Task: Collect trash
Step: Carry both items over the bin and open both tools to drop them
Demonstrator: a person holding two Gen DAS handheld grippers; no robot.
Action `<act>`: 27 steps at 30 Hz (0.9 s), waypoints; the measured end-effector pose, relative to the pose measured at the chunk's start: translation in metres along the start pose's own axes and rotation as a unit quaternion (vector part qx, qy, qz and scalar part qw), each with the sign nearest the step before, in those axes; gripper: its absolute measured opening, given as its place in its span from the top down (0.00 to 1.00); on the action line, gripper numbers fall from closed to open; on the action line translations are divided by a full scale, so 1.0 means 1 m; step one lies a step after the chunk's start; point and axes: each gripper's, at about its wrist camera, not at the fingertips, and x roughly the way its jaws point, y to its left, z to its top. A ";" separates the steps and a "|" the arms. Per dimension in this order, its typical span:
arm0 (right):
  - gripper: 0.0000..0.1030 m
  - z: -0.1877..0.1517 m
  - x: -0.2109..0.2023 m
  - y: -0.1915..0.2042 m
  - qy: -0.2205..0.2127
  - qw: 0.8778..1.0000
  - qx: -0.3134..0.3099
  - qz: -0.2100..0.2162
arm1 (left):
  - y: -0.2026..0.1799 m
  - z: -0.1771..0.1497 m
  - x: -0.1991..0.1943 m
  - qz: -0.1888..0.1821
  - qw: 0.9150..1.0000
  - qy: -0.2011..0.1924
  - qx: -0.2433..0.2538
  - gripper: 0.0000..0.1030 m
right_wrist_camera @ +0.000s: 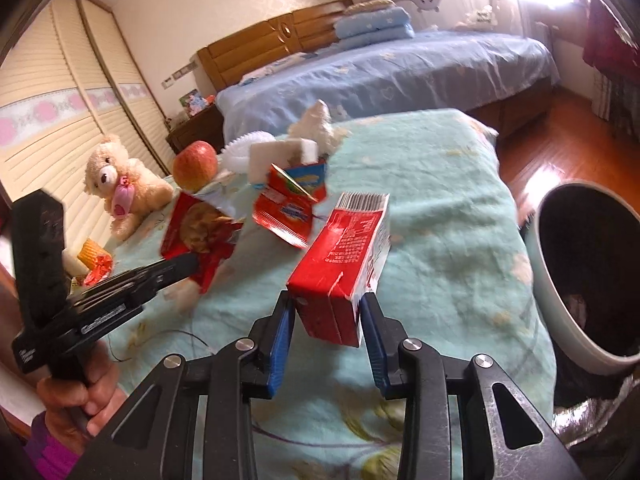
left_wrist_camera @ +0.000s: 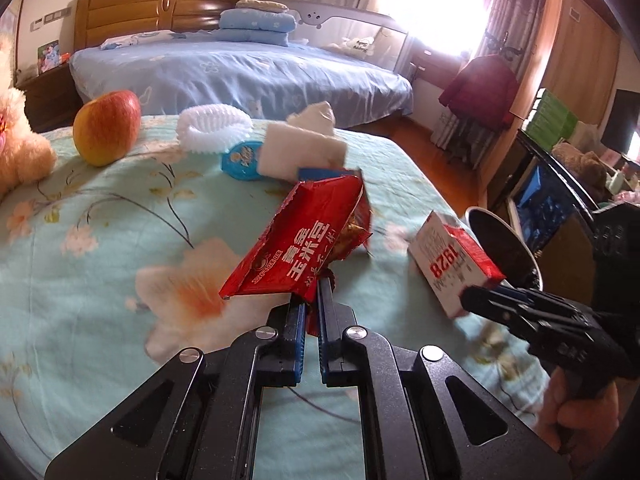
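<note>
Both wrist views look obliquely down, close over the floral quilt [left_wrist_camera: 100, 280]; they share its far clutter and the blue bed [right_wrist_camera: 400, 76].

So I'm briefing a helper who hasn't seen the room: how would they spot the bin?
Start at the floral mint-green bedspread in the foreground. Off its right edge stands the bin, pale outside, dark inside. It is the only open round container there; everything else nearby is wrappers and cartons.
</note>
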 end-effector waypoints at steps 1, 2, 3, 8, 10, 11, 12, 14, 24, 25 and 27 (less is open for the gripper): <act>0.64 -0.001 0.000 -0.003 0.000 1.000 0.009 -0.003 | -0.002 -0.002 0.000 -0.001 1.000 0.002 -0.001 0.96; 0.63 -0.001 0.000 -0.006 -0.001 1.000 0.016 -0.005 | -0.004 -0.004 0.000 -0.002 1.000 0.005 -0.002 0.96; 0.60 -0.001 -0.001 -0.006 -0.001 1.000 0.020 -0.008 | -0.005 -0.007 -0.001 -0.001 1.000 0.006 -0.003 0.96; 0.37 0.005 0.005 -0.003 -0.008 0.999 0.029 -0.012 | -0.012 -0.012 -0.005 -0.002 1.000 0.008 -0.001 0.96; 0.37 0.006 0.009 -0.004 -0.005 0.999 0.036 -0.011 | -0.014 -0.013 -0.006 0.001 1.000 0.006 0.003 0.96; 0.41 0.006 0.011 -0.005 -0.003 0.999 0.039 -0.012 | -0.015 -0.013 -0.007 0.002 1.000 0.006 0.003 0.96; 0.53 0.006 0.012 -0.005 -0.001 0.999 0.040 -0.013 | -0.016 -0.014 -0.007 0.000 1.000 0.008 0.002 0.96; 0.70 0.003 0.012 -0.006 0.002 0.999 0.039 -0.013 | -0.019 -0.015 -0.007 -0.002 1.000 0.009 0.003 0.96; 0.70 -0.003 -0.015 -0.025 -0.021 0.998 0.049 -0.017 | -0.054 -0.016 0.004 -0.028 0.999 0.023 0.035 0.96; 0.70 -0.004 -0.018 -0.028 -0.022 0.998 0.050 -0.020 | -0.058 -0.016 0.005 -0.031 0.999 0.024 0.038 0.96; 0.70 -0.005 -0.024 -0.034 -0.025 0.998 0.051 -0.026 | -0.066 -0.015 0.008 -0.036 0.998 0.026 0.044 0.96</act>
